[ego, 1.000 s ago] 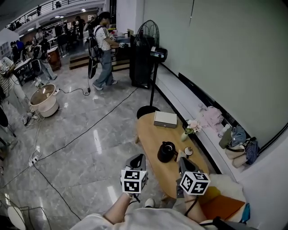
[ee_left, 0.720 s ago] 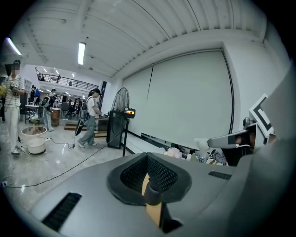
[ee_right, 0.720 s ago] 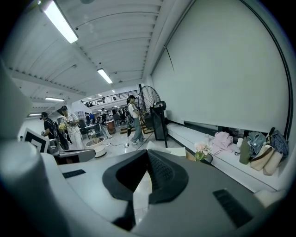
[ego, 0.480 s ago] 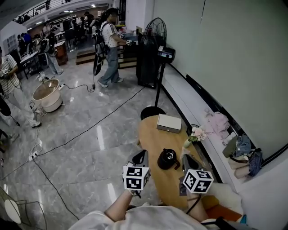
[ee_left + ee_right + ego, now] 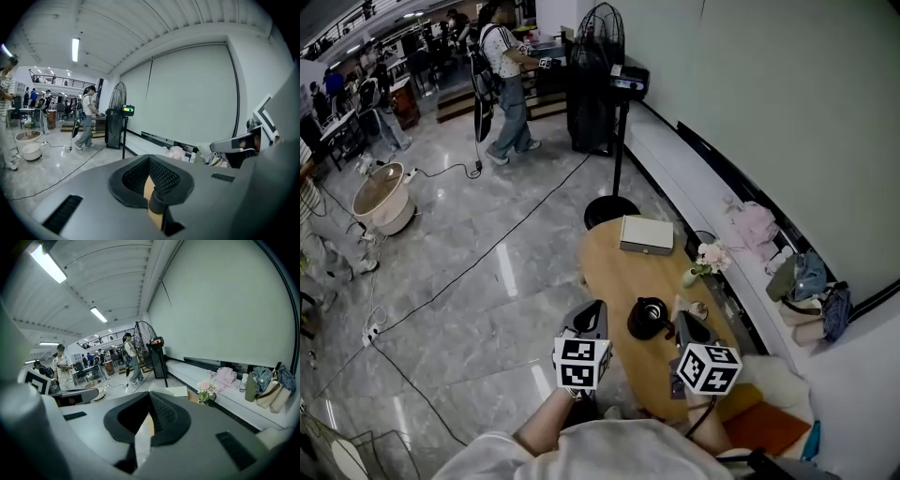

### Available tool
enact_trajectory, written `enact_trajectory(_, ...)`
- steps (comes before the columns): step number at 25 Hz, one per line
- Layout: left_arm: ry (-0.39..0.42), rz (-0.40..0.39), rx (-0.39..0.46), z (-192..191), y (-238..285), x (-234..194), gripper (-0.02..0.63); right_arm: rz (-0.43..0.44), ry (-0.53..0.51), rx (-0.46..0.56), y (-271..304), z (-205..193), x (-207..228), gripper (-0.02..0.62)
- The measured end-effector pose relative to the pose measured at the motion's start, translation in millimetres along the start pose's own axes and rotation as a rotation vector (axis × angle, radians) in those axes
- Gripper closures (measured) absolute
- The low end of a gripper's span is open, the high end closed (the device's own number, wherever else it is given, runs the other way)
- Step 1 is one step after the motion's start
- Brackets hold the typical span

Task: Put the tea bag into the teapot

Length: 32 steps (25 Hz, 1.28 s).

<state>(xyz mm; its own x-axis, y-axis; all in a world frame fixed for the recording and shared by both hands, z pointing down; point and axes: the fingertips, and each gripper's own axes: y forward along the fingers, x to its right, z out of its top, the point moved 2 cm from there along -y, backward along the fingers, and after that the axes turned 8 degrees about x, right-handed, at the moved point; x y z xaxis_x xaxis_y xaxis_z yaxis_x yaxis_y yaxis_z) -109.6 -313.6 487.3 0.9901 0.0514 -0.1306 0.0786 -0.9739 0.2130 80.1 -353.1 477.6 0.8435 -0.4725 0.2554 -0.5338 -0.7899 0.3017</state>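
Note:
A black teapot [image 5: 649, 319] stands near the close end of an oval wooden table [image 5: 623, 277]. A small pale item [image 5: 679, 307] lies just right of it, too small to identify as the tea bag. My left gripper [image 5: 596, 310] hovers at the table's left edge, left of the teapot, with its jaws together and nothing in them. My right gripper [image 5: 683, 321] is right of the teapot, also shut and empty. In the left gripper view the left gripper [image 5: 150, 187] shows only a thin slit, and the right gripper [image 5: 146, 420] looks the same in the right gripper view.
On the table are a small cup [image 5: 699, 308], a vase of pink flowers [image 5: 705, 260] and a flat pale box [image 5: 645, 235]. A standing fan [image 5: 614, 112] is beyond the table. Bags and clothes [image 5: 797, 281] lie on the ledge at right. Cables cross the floor, and people stand far off.
The head view has swung a little, so the table sits slightly higher in the picture. Both grippers keep about the same places either side of the teapot, still shut.

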Motion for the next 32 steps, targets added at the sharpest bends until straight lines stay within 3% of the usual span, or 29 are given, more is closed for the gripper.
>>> enact_trajectory(7, -0.002, -0.019, -0.019, -2, 20, -3, 0.591, -0.027, 0.026, -0.030, 11, -12, 6, 0.561)
enact_trajectory(22, -0.043, -0.040, -0.253, -117, 27, 7, 0.591, -0.077, 0.115, -0.244, 3, -115, 27, 0.561)
enact_trajectory(32, -0.054, -0.048, -0.303, -147, 33, 1, 0.591, -0.098, 0.122, -0.278, 18, -137, 36, 0.561)
